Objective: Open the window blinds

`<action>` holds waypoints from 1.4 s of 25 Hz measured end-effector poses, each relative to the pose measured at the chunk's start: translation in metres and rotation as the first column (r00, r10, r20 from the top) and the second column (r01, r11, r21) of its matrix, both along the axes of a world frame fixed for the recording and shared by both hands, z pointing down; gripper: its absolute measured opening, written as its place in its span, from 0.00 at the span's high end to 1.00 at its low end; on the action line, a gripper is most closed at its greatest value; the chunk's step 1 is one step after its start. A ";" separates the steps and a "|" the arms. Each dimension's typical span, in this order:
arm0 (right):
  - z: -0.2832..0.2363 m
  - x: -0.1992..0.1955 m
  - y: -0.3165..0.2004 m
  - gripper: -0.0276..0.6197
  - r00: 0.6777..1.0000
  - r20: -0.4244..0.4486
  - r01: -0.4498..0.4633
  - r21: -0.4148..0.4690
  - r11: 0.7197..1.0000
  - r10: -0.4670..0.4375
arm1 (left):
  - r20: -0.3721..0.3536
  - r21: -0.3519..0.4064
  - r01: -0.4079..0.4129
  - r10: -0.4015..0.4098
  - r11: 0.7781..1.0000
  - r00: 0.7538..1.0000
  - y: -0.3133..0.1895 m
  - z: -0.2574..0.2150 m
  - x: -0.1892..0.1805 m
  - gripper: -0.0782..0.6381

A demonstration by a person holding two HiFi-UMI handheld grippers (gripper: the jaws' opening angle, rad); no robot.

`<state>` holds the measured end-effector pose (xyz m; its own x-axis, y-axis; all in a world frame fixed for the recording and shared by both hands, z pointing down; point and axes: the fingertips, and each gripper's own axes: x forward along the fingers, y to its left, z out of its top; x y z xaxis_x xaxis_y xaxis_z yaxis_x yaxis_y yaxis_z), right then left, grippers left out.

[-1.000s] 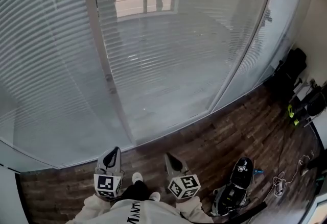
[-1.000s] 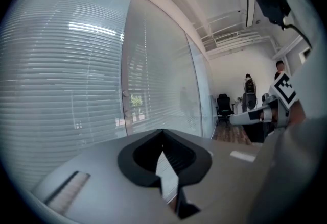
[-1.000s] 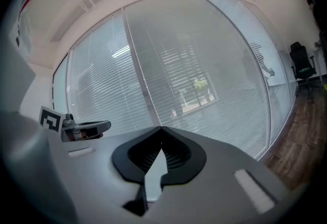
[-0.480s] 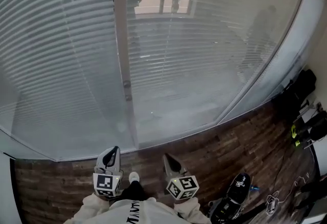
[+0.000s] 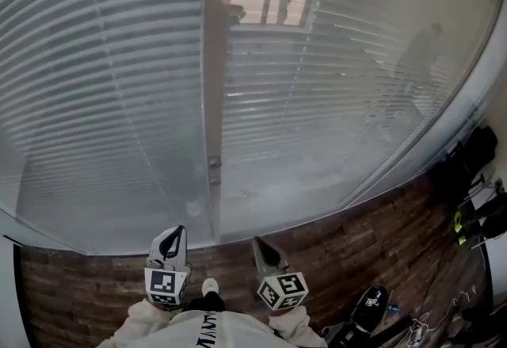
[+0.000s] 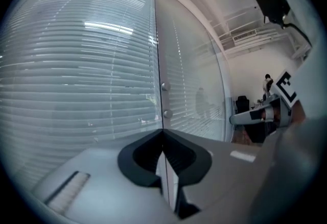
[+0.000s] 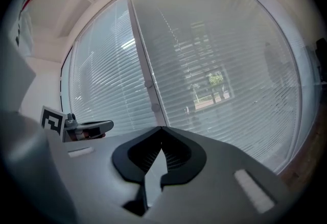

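Pale horizontal window blinds (image 5: 317, 101) hang behind a tall curved glass wall, with slats tilted enough that trees and a building show through. A grey upright frame post (image 5: 212, 101) divides the panes and carries two small round knobs (image 6: 164, 86). My left gripper (image 5: 176, 231) and right gripper (image 5: 257, 243) are held side by side low in the head view, both pointing at the glass and well short of it. Both are shut with nothing between the jaws. The left gripper view (image 6: 163, 131) and the right gripper view (image 7: 161, 128) face the blinds (image 7: 214, 65).
Dark wooden floor (image 5: 380, 227) runs along the foot of the glass. A black shoe-like thing (image 5: 371, 308) lies at the lower right, and black bags and cables (image 5: 475, 148) sit by the right wall. The person's white shoe (image 5: 210, 287) shows between the grippers.
The frame post has slid rightward in the head view, and the bags at the right have drifted toward the edge. Both grippers stay shut and side by side.
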<state>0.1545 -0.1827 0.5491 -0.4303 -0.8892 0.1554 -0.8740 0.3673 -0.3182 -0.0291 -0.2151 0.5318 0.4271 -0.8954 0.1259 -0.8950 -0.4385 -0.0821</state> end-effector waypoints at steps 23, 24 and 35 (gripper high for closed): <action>-0.031 -0.037 -0.088 0.95 0.998 -0.054 0.022 0.069 0.997 -0.018 | -0.005 0.034 -0.016 0.016 0.999 1.000 -0.062 -0.014 -0.017 0.89; -0.033 -0.036 -0.090 0.95 0.998 -0.057 0.028 0.078 0.997 -0.024 | -0.004 0.039 -0.014 0.014 0.999 1.000 -0.063 -0.016 -0.014 0.89; -0.048 -0.030 -0.112 0.95 0.992 -0.054 0.118 0.115 0.986 -0.113 | -0.002 0.057 0.073 -0.073 0.996 0.997 -0.072 -0.028 -0.002 0.89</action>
<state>0.1249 -0.2943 0.5009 -0.5259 -0.8472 0.0753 -0.8365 0.4992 -0.2257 -0.0307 -0.2873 0.5042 0.3600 -0.9300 0.0738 -0.9245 -0.3662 -0.1055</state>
